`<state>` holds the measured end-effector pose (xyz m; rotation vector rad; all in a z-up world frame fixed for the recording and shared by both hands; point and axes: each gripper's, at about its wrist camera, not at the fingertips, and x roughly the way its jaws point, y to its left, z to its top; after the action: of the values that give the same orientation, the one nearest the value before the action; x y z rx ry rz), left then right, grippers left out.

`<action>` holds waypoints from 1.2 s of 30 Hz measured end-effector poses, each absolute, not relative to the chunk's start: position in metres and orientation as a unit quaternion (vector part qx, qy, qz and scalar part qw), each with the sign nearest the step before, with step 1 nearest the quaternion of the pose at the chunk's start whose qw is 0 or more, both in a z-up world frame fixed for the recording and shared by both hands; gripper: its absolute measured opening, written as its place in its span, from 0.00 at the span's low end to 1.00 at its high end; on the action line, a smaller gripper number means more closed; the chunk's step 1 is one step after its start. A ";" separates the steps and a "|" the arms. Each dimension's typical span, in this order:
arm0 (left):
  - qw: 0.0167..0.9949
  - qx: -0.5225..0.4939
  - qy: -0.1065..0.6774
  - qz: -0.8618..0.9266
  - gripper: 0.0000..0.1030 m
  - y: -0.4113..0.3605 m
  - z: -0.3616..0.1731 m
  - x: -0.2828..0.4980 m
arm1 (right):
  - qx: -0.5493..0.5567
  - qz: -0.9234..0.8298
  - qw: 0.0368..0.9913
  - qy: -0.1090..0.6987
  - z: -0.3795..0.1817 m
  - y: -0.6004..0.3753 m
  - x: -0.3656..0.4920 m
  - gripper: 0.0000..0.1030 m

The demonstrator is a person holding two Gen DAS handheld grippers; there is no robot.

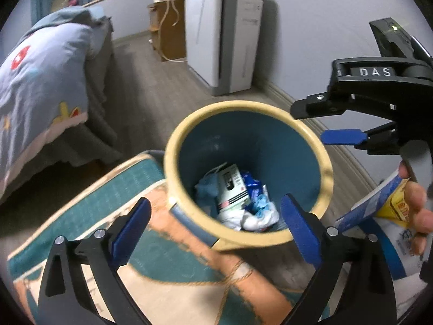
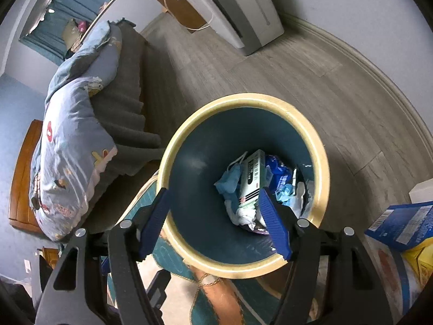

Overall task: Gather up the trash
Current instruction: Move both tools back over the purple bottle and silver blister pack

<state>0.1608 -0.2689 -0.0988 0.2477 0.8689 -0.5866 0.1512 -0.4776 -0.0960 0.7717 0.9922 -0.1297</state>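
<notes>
Both tools gape empty over the bin [image 2: 245,266]; only the left view shows the right tool [image 1: 322,123], seemingly above its rim.

- The floor [image 2: 311,86] is grey wood-look planks with a pale skirting board [image 2: 379,73] along the plain white wall [image 1: 311,27].
- A bed [image 1: 102,86] with a grey base carries a light blue quilt [image 1: 40,81] with cartoon prints.
- A white air purifier [image 1: 224,35] stands against the wall, just beside a small wooden cabinet [image 1: 170,27].
- Blue curtains [image 2: 67,10] hang behind the bed.
- A teal and cream rug [image 1: 151,257] covers the near floor.
</notes>
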 end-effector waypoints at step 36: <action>0.901 0.092 0.419 -0.071 0.94 0.047 -0.039 0.067 | 0.113 0.090 0.835 0.531 -0.079 -0.214 0.127 0.90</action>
<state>0.0668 0.0471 -0.0391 0.1906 0.8670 -0.1459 0.1273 -0.2143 -0.0789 0.2398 1.1249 0.1897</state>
